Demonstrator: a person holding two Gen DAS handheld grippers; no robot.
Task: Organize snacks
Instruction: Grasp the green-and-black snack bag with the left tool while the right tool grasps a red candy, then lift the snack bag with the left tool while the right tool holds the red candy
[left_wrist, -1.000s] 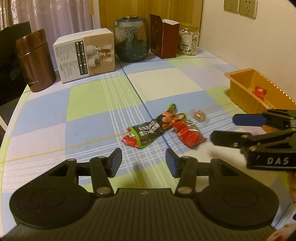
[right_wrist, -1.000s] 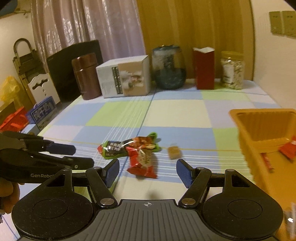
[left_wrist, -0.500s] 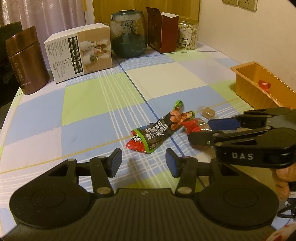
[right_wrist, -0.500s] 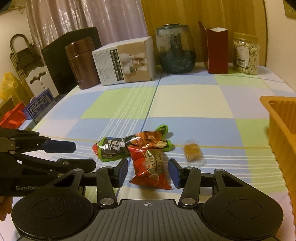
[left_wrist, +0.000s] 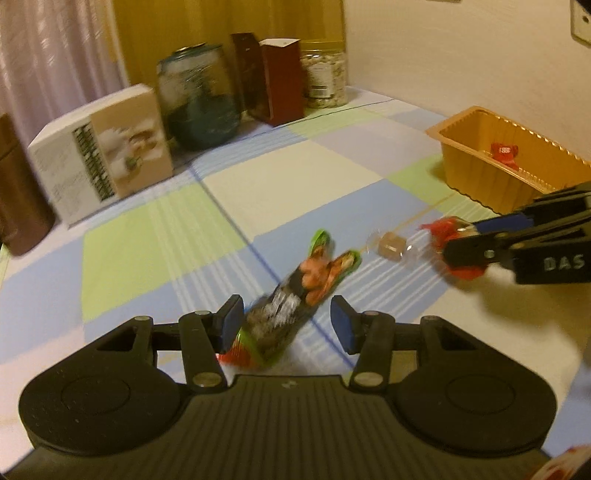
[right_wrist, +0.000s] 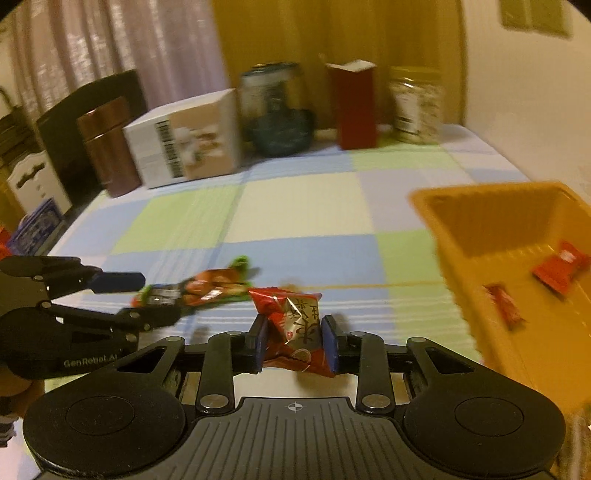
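The right gripper (right_wrist: 294, 343) has its jaws closed on a red snack packet (right_wrist: 293, 328), held above the bench (right_wrist: 303, 206). The left gripper (left_wrist: 287, 325) has its jaws wide, straddling the near end of a green-edged dark snack packet (left_wrist: 295, 295) lying on the checked cloth. Just beyond it lies one small brown wrapped candy (left_wrist: 391, 245). The orange tray (right_wrist: 491, 229) stands near the bench's right edge and holds two red packets (right_wrist: 557, 266). Along the far edge stand one white box (right_wrist: 184, 144), one brown canister (right_wrist: 107, 147), one dark glass jar (right_wrist: 277, 110), one red carton (right_wrist: 354, 105) and one nut jar (right_wrist: 415, 105); the middle squares lie bare.
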